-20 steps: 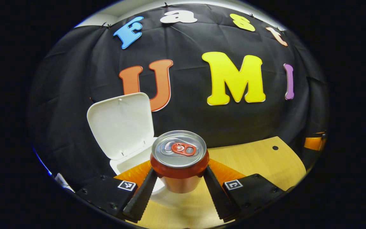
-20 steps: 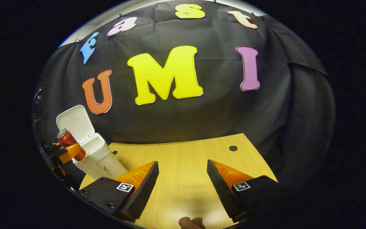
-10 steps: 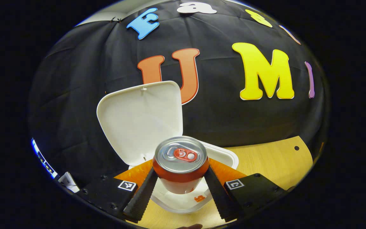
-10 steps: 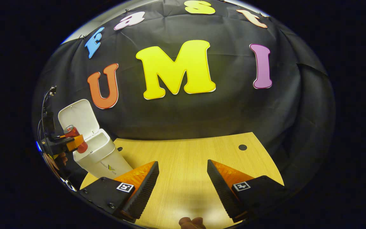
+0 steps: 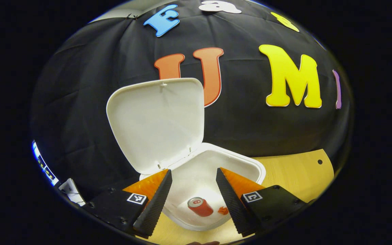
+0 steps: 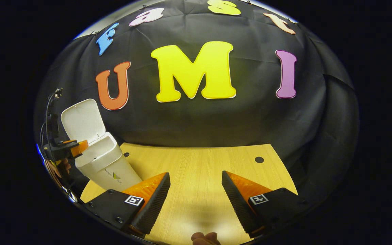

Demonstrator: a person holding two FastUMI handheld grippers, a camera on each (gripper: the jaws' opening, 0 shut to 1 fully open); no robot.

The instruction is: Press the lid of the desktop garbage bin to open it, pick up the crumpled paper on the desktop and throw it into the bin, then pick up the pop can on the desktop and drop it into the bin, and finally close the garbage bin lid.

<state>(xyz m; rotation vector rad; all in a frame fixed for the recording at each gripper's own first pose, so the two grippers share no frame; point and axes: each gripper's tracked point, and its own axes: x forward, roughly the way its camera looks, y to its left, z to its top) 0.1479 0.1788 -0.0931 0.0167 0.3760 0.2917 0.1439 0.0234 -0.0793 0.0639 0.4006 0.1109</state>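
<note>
Red pop can [image 5: 200, 207] (label unreadable) inside white bin [image 5: 255, 169].

A black cloth wall [image 6: 196, 122], creased and pinned along its top edge, hangs behind a pale wooden table [image 6: 199, 170] with a small dark round hole [image 6: 259, 159] near its far right corner, while a strip of lighter wall or ceiling [image 5: 114, 10] shows above the cloth.
</note>
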